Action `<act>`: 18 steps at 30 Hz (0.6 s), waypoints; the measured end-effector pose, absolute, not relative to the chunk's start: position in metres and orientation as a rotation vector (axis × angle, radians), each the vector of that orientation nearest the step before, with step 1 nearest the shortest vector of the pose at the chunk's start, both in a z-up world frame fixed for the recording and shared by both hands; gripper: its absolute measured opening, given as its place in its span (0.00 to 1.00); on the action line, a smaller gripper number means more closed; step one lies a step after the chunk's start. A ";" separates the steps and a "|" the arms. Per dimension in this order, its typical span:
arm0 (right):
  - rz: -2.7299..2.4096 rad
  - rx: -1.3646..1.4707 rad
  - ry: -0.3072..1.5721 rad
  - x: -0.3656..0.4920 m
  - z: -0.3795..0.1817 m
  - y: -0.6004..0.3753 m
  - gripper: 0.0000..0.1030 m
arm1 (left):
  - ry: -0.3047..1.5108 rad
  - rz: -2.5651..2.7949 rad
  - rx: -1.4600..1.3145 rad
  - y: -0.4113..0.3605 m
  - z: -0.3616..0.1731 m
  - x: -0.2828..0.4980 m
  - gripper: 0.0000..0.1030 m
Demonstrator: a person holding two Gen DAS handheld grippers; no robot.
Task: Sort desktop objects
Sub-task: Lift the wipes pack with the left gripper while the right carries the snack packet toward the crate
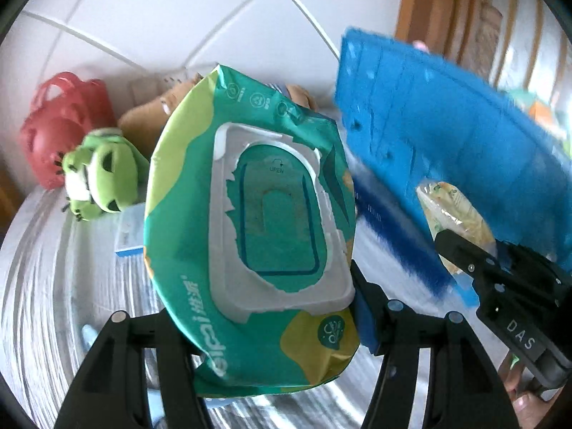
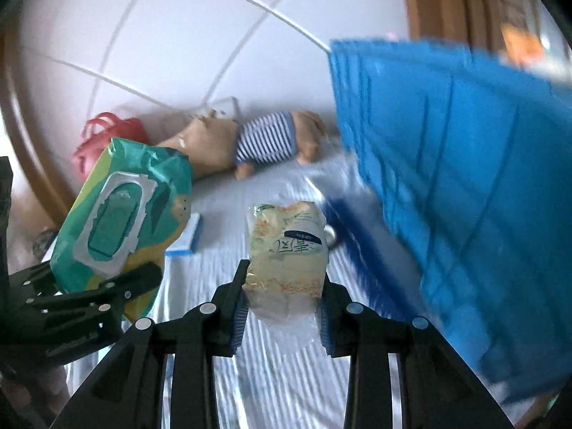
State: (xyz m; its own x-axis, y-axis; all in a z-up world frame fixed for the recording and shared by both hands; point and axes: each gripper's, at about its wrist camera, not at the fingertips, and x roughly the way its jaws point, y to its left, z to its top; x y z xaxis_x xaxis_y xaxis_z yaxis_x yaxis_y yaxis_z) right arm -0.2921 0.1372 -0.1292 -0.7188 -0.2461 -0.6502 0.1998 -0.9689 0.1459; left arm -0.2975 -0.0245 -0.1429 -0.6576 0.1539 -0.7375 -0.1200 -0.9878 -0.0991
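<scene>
Wipes pack point(image 2: 118, 214) left of tissue packet point(image 2: 286, 250) — crate point(image 2: 464, 178) right, doll point(image 2: 257, 139) behind.

My left gripper point(image 1: 271, 325) has black, angular plastic fingers studded with round silver pivot pins, and a blue ribbed pad on one inner face. My right gripper point(image 2: 282, 314) is the same build, with white "DAS" lettering and small silver screws on its body.

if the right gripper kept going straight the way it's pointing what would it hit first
Probably the white tabletop, then the striped-shirt doll lying beyond. The right gripper is shut on a tissue pack. Depth is unclear.
</scene>
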 end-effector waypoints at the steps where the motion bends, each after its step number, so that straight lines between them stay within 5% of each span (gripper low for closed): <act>1: -2.698 1.017 -0.077 -0.292 -0.120 0.139 0.31 | -0.078 2.747 -1.210 -0.024 -0.136 -0.295 0.59; 18: -2.794 0.753 0.015 -0.257 -0.010 0.187 0.31 | -0.121 2.796 -0.941 0.021 -0.035 -0.270 0.59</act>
